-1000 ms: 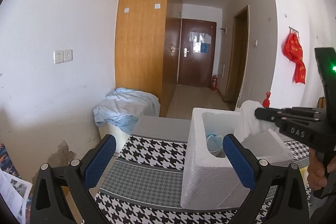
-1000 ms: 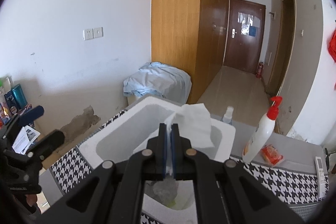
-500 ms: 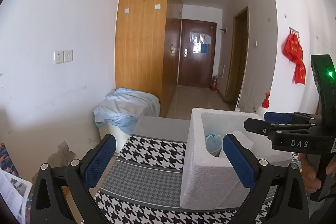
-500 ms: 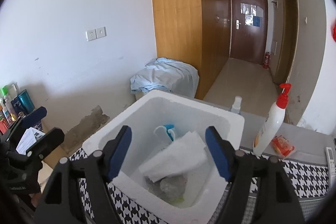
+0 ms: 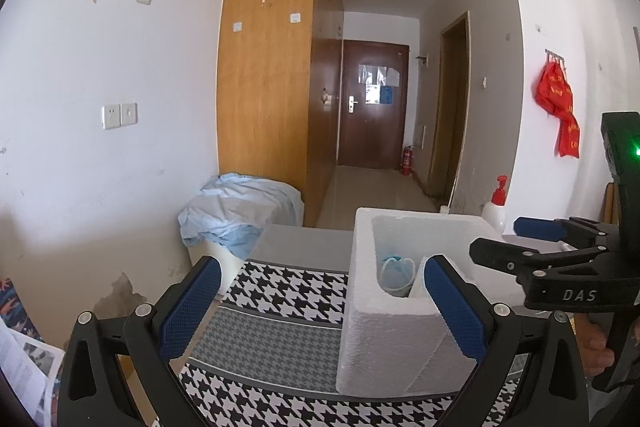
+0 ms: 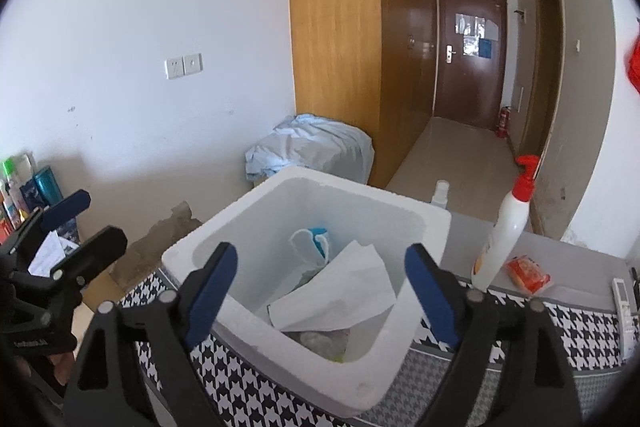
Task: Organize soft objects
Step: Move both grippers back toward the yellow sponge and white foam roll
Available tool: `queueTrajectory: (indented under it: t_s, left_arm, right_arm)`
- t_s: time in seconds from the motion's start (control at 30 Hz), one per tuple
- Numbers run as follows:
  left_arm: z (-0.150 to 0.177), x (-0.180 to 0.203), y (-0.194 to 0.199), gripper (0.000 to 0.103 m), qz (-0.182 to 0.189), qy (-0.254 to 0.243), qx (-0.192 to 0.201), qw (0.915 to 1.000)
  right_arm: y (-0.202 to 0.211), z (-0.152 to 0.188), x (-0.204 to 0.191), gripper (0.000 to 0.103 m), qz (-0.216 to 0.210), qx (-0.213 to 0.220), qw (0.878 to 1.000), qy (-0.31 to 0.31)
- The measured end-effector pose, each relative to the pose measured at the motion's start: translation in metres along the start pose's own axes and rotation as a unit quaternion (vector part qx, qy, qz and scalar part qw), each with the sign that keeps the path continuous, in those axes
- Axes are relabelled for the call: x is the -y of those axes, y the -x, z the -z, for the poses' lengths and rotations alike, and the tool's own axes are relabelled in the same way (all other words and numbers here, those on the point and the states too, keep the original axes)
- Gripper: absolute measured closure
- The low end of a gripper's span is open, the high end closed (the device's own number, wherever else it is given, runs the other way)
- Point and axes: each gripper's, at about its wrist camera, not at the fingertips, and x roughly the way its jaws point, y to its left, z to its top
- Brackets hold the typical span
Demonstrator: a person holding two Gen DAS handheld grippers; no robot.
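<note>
Right gripper (image 6: pixel 320 291), jaws spread wide and holding nothing, poised above the open white foam box (image 6: pixel 416 223); its blue-padded fingers (image 6: pixel 210 285) frame the box interior at 8 and 4 o'clock. Inside the box, a white tissue sheet (image 6: pixel 340 299) lies slanted across the centre, leaning toward the near wall. Behind it, at 11 o'clock of the tissue, sits a pale blue face mask (image 6: pixel 310 243) with white loops. Beneath the tissue lies crumpled greyish material that cannot be identified.

Left gripper (image 5: pixel 320 307), jaws likewise spread and empty, held level beside the box's left wall (image 5: pixel 372 327); its right pad overlaps the box opening in the left wrist view, where the mask (image 5: pixel 394 273) shows through.

The box stands on a black-and-white houndstooth tablecloth (image 6: pixel 240 387). At 3 o'clock of the box, a white pump bottle (image 6: pixel 506 227) with a red head stands upright; an orange packet (image 6: pixel 528 273) lies just beside its base, and a small clear spray bottle (image 6: pixel 440 193) stands behind the box. At 12 o'clock, a heap of light blue bedding (image 6: pixel 312 143) rests against the wooden wardrobe (image 6: pixel 336 27).
</note>
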Motion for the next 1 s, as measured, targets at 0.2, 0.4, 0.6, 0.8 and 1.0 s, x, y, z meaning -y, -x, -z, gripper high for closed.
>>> queueTrajectory:
  t_s: [0.2, 0.4, 0.6, 0.8, 1.0]
  left_arm:
    - [-0.002, 0.009, 0.012, 0.001, 0.003, -0.008, 0.009, 0.9999]
    - [-0.003, 0.024, 0.026, 0.001, 0.011, -0.017, 0.022, 0.9996]
    - [-0.002, 0.039, 0.036, 0.001, 0.026, -0.027, 0.030, 0.9989]
    - [0.000, 0.057, 0.043, 0.001, 0.048, -0.037, 0.035, 0.9975]
    - [0.001, 0.072, 0.045, 0.001, 0.069, -0.048, 0.035, 0.9959]
  right_arm:
    - [0.015, 0.008, 0.005, 0.006, 0.009, 0.008, 1.000, -0.007]
    - [0.031, 0.019, 0.012, 0.006, 0.035, 0.021, 0.999, -0.024]
    - [0.051, 0.031, 0.025, 0.006, 0.045, 0.031, 0.998, -0.041]
    - [0.071, 0.042, 0.034, 0.006, 0.050, 0.047, 0.996, -0.054]
    - [0.083, 0.055, 0.047, 0.006, 0.074, 0.049, 0.994, -0.061]
